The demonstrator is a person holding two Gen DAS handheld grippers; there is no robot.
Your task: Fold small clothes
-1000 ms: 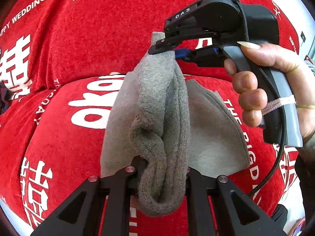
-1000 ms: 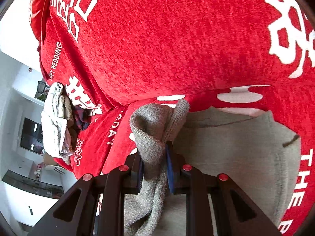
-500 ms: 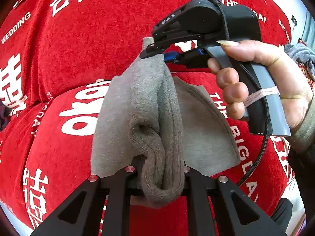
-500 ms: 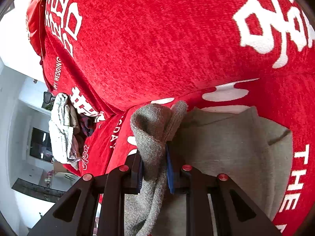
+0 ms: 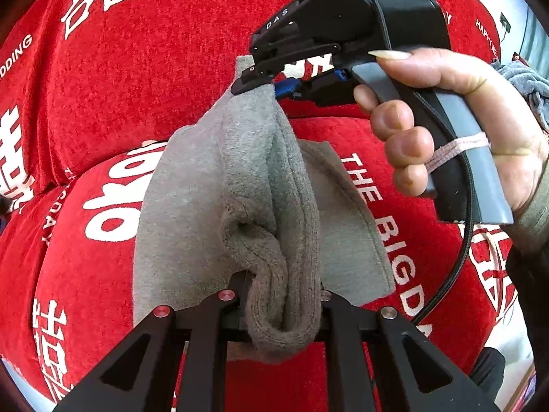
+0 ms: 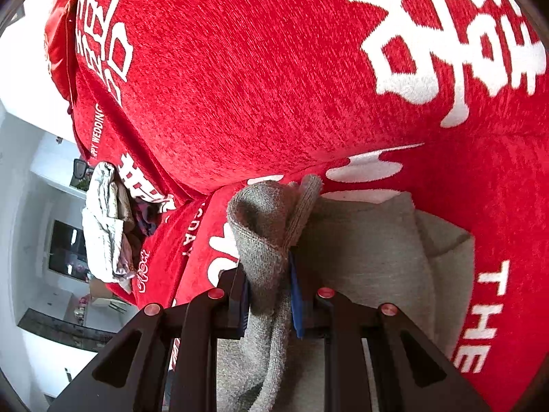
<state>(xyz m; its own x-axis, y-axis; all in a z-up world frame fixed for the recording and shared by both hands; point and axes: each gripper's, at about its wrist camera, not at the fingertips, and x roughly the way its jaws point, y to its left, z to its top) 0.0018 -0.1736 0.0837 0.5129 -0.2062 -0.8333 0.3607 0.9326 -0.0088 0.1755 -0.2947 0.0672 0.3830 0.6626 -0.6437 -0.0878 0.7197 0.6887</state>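
Observation:
A small grey knitted garment (image 5: 192,213) lies on a red sofa cover with white lettering (image 5: 103,79). Its ribbed edge is lifted into a ridge stretched between both grippers. My left gripper (image 5: 283,295) is shut on the near end of that ridge, and a bunched fold hangs below its jaws. The right gripper (image 5: 271,80), held by a person's hand (image 5: 446,110), is shut on the far end. In the right wrist view the right gripper (image 6: 269,285) pinches the ribbed edge between its blue pads, with the rest of the garment (image 6: 370,250) lying flat beyond.
The red sofa backrest (image 6: 257,68) rises just behind the garment. A heap of crumpled light and dark clothes (image 6: 106,226) lies at the sofa's far end. Another grey cloth (image 5: 525,79) shows behind the person's hand. A black cable (image 5: 453,274) hangs from the right gripper.
Both grippers have carried the lifted ribbed edge sideways across the sofa seat, still shut on it. The flat part of the garment has trailed along.

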